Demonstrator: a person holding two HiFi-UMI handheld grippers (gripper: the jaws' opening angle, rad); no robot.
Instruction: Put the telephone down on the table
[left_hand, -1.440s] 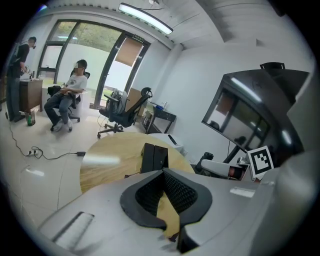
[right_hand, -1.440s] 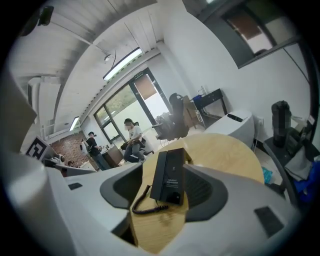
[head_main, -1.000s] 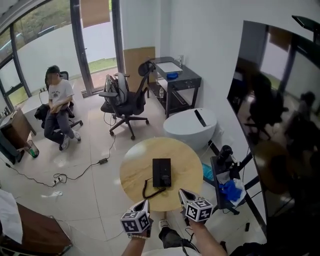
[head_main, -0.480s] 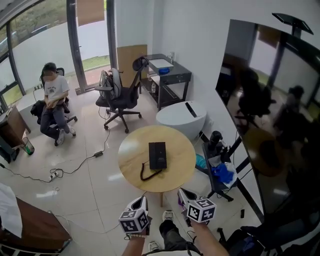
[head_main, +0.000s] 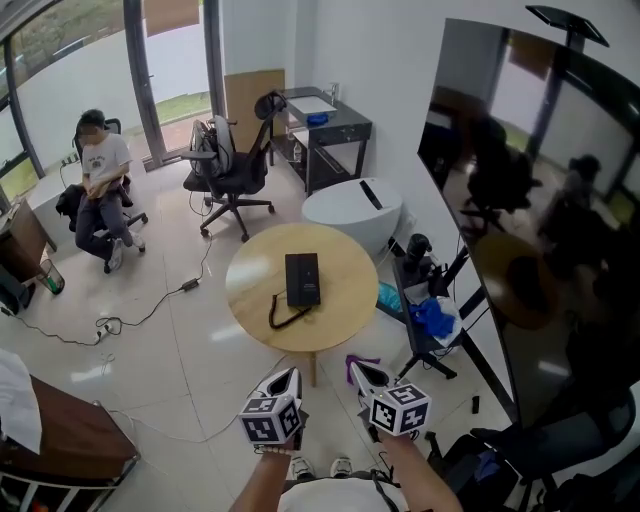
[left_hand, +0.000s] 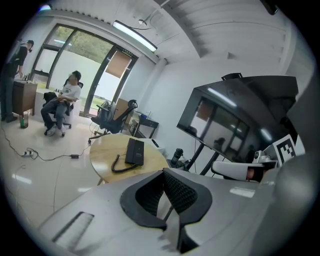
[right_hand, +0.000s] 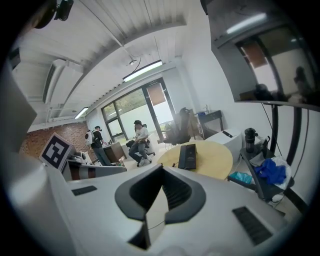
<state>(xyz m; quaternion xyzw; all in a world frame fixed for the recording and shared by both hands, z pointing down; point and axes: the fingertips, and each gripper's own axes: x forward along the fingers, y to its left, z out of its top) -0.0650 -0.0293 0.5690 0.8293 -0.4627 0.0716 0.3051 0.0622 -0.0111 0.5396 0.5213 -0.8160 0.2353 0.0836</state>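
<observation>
Head view: at lower centre the left gripper (head_main: 290, 376) and right gripper (head_main: 362, 372) are both clenched on nothing, and the bottom edge cuts off the arms. The telephone (head_main: 302, 279) lies flat mid-frame on the round table (head_main: 345, 300). Right of it sits a blue bundle (head_main: 432, 318), too small to identify. Both grippers are farther from the table than a second ago.

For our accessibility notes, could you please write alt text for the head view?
A black telephone lies with its cord on a round wooden table. Nearer the camera, the left gripper and right gripper hang above the floor, both shut and empty. A person sits by the windows.
</observation>
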